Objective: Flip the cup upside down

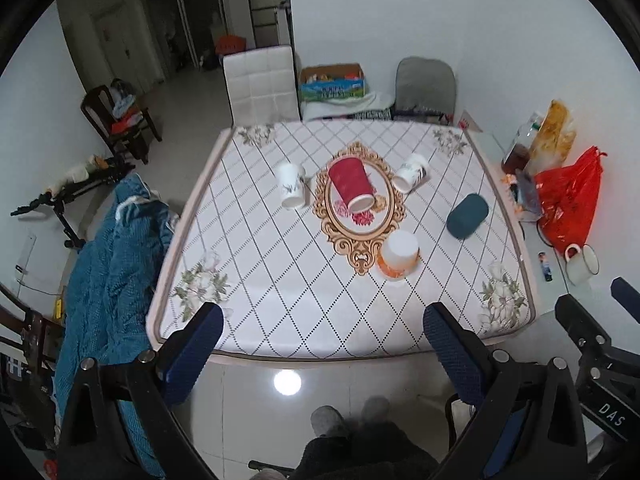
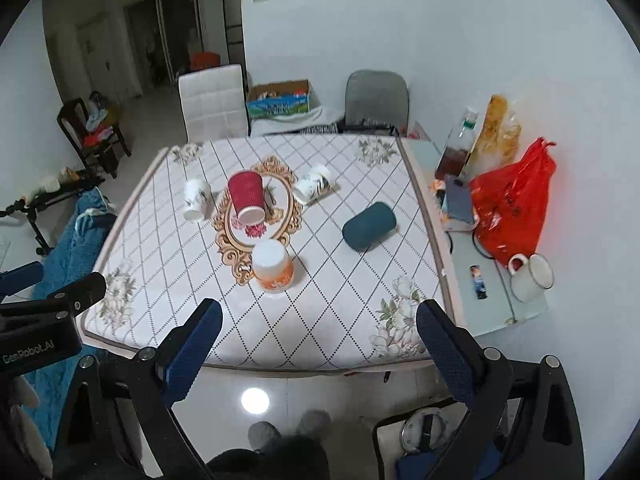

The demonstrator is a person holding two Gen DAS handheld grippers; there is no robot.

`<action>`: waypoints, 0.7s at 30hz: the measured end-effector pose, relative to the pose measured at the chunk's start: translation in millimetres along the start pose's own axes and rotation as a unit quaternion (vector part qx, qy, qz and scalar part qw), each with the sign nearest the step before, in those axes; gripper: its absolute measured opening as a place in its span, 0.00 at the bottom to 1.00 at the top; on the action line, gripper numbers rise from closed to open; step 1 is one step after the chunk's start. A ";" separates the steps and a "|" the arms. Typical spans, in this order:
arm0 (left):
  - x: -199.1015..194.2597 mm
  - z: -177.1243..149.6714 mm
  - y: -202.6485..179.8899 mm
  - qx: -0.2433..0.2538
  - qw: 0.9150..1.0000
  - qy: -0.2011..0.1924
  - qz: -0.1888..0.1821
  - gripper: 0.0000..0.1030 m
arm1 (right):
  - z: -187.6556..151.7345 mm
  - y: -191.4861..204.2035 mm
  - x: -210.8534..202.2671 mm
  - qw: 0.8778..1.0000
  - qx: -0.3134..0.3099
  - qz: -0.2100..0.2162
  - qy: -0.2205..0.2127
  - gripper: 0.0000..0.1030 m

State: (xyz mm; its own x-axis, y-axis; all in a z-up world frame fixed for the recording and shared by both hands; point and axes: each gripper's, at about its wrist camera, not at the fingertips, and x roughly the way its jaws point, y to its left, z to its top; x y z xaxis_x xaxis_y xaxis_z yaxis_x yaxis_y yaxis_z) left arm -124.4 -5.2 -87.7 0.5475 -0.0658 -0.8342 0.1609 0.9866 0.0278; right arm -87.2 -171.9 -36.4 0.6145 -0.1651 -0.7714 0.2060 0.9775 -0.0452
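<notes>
The tablecloth point(image 1: 280, 280) is white with a dark dotted diamond grid, pale flowers at its corners and a gold oval frame point(image 1: 359, 204) in the middle. On it: a red ribbed cup point(image 1: 352, 186), two white cups with dark sprigs point(image 1: 291, 186) point(image 1: 412, 172), a teal cup point(image 1: 467, 216) at 3 o'clock, an orange-and-white cup point(image 1: 399, 254). The bag point(image 1: 568, 204) is red.

5 cups sit on the patterned table point(image 2: 168, 264) at frame center. The right gripper point(image 2: 320, 336) gapes wide below, holding nothing.
</notes>
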 end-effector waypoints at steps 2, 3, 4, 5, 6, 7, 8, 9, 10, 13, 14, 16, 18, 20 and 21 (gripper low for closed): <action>-14.2 -1.5 0.3 -0.002 1.000 -0.010 0.002 0.99 | 1.3 -1.5 -18.8 1.000 -0.003 0.003 -0.010 0.97; -21.4 -2.4 0.5 -0.004 1.000 -0.015 0.004 0.99 | 1.8 -2.6 -27.5 1.000 -0.004 0.004 -0.015 0.97; -26.7 -2.4 -0.2 -0.006 1.000 -0.017 0.006 0.99 | 2.9 -4.3 -37.5 1.000 -0.004 0.007 -0.022 0.97; -34.1 -3.3 0.0 -0.010 1.000 -0.018 0.003 0.99 | 3.7 -6.3 -46.2 1.000 -0.002 0.010 -0.025 0.97; -37.7 -4.0 -0.2 -0.013 1.000 -0.019 0.002 0.99 | 4.5 -8.1 -53.7 1.000 -0.001 0.013 -0.028 0.97; -43.1 -5.3 -0.2 -0.014 1.000 -0.021 0.002 0.99 | 5.5 -10.6 -62.1 0.999 -0.002 0.015 -0.034 0.97; -49.1 -6.7 -1.0 -0.015 1.000 -0.023 0.003 0.99 | 6.3 -11.9 -68.2 0.999 -0.003 0.015 -0.038 0.97; -52.8 -7.8 -1.8 -0.016 1.000 -0.024 0.001 0.99 | 7.4 -13.6 -74.1 0.999 -0.004 0.015 -0.041 0.97; -57.7 -9.2 -2.2 -0.019 1.000 -0.025 -0.001 0.99 | 8.1 -15.4 -79.0 0.999 -0.004 0.017 -0.042 0.98; -68.6 -12.5 -4.3 -0.025 0.999 -0.030 -0.003 0.99 | 9.6 -20.0 -90.4 0.999 -0.004 0.027 -0.042 0.98; -72.4 -13.6 -5.1 -0.026 0.999 -0.033 0.000 0.99 | 9.8 -20.6 -93.1 0.999 -0.005 0.028 -0.042 0.98; -77.3 -15.0 -6.0 -0.027 0.999 -0.037 0.003 0.99 | 9.8 -22.6 -98.9 0.999 -0.007 0.031 -0.042 0.98; -79.4 -16.8 -7.2 -0.030 0.999 -0.036 0.003 0.99 | 9.2 -23.5 -104.0 0.998 -0.010 0.036 -0.041 0.98; -80.9 -18.5 -9.5 -0.030 0.999 -0.035 0.005 0.99 | 8.9 -24.6 -105.4 0.998 -0.012 0.041 -0.039 0.98; -81.7 -19.3 -10.6 -0.030 0.999 -0.034 0.005 0.99 | 8.4 -24.4 -104.6 0.998 -0.014 0.041 -0.038 0.98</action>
State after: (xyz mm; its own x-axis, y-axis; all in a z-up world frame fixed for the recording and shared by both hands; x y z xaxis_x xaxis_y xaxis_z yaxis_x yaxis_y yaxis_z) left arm -186.7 -7.3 -30.5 0.6031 -0.0633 -0.7951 0.1068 0.9943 0.0018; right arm -150.0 -179.6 50.8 0.6842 -0.0922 -0.7234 0.1322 0.9912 -0.0014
